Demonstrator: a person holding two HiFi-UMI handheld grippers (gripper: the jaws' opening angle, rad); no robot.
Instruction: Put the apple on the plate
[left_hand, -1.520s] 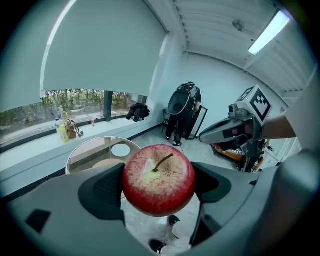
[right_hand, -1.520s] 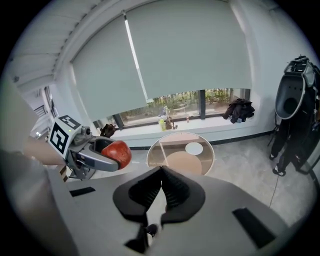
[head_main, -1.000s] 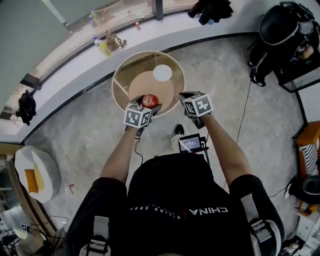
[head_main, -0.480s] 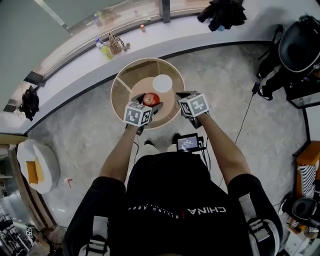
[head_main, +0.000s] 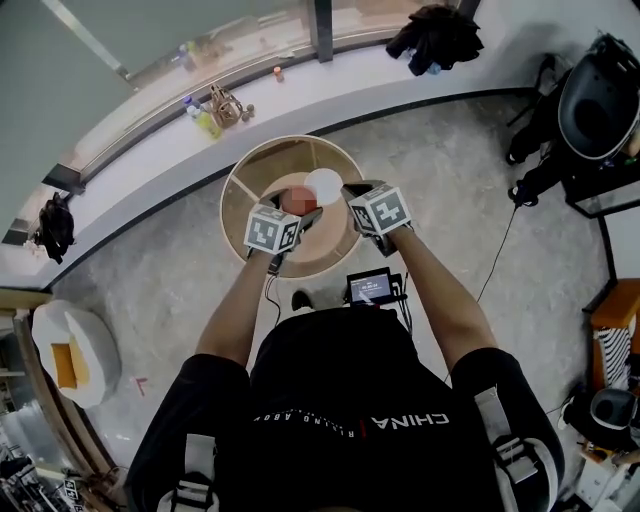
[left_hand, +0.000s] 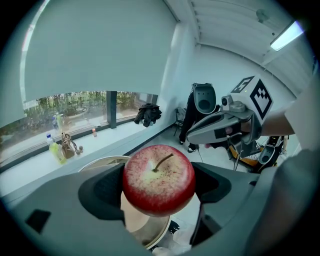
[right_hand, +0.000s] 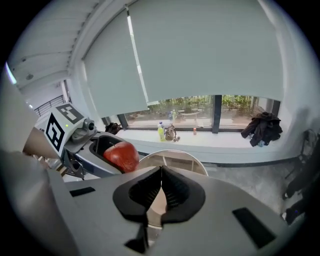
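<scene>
A red apple (left_hand: 159, 179) with a short stem sits clamped between the jaws of my left gripper (left_hand: 159, 186), held up in the air. In the head view the apple (head_main: 294, 200) hangs over the round wooden table (head_main: 240, 205), just left of the small white plate (head_main: 324, 186). My right gripper (head_main: 352, 194) is beside it on the right, over the table's near edge, with its jaws pressed together and nothing between them. From the right gripper view the apple (right_hand: 121, 155) shows at the left in the other gripper, and the table's rim (right_hand: 172, 152) lies ahead.
The table has a lower shelf with wooden spokes. A long white window ledge (head_main: 150, 150) behind it carries bottles (head_main: 205, 115) and a small bag. Dark clothing (head_main: 435, 35) lies on the ledge at right. A white stool (head_main: 62, 350) stands at far left.
Both grippers have moved forward over the table; the apple, still held, now hangs close beside the white plate. The right gripper stayed shut.
</scene>
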